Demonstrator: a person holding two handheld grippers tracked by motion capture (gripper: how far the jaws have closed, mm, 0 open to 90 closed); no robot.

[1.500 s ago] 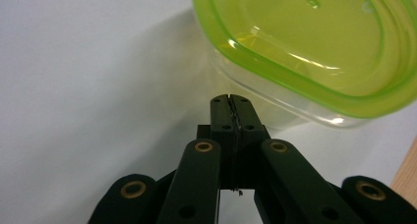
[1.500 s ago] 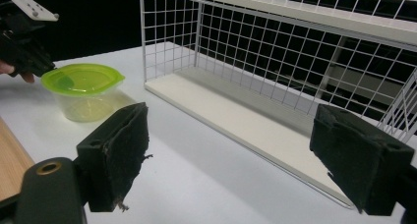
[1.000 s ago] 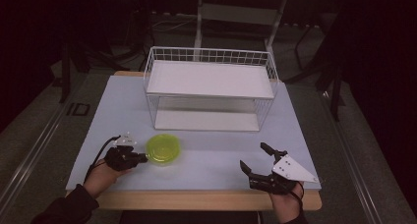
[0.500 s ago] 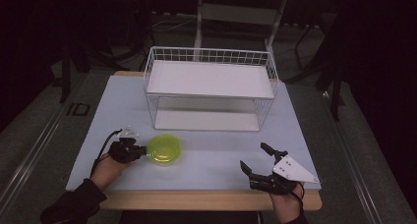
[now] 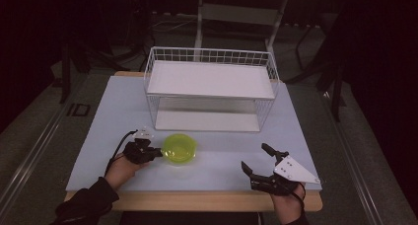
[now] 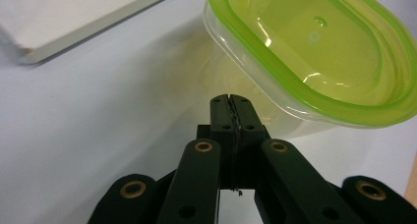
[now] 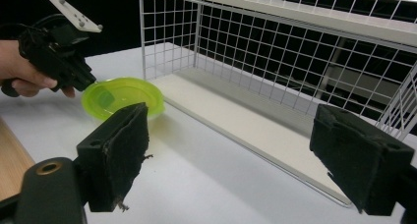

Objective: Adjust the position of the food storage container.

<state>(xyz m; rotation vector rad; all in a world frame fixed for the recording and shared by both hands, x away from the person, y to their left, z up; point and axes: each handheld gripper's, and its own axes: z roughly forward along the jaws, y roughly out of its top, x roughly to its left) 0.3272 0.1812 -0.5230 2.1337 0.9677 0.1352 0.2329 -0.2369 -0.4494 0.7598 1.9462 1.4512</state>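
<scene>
A translucent lime-green bowl stands on the pale table in front of the wire rack. My left gripper lies at the bowl's left side, shut, with its tips against the bowl's wall. In the left gripper view the closed jaws meet just below the bowl, with nothing between them. My right gripper rests near the table's front right, open wide and empty. In the right gripper view its pads frame the table, with the bowl and the left gripper farther off.
A white wire rack with a solid shelf on top and a white base board stands at the back middle of the table. Its mesh wall rises close ahead of the right gripper. The wooden table edge runs along the front.
The left gripper has slid to the right, and the green bowl has shifted right with it. The right gripper has stayed where it was.
</scene>
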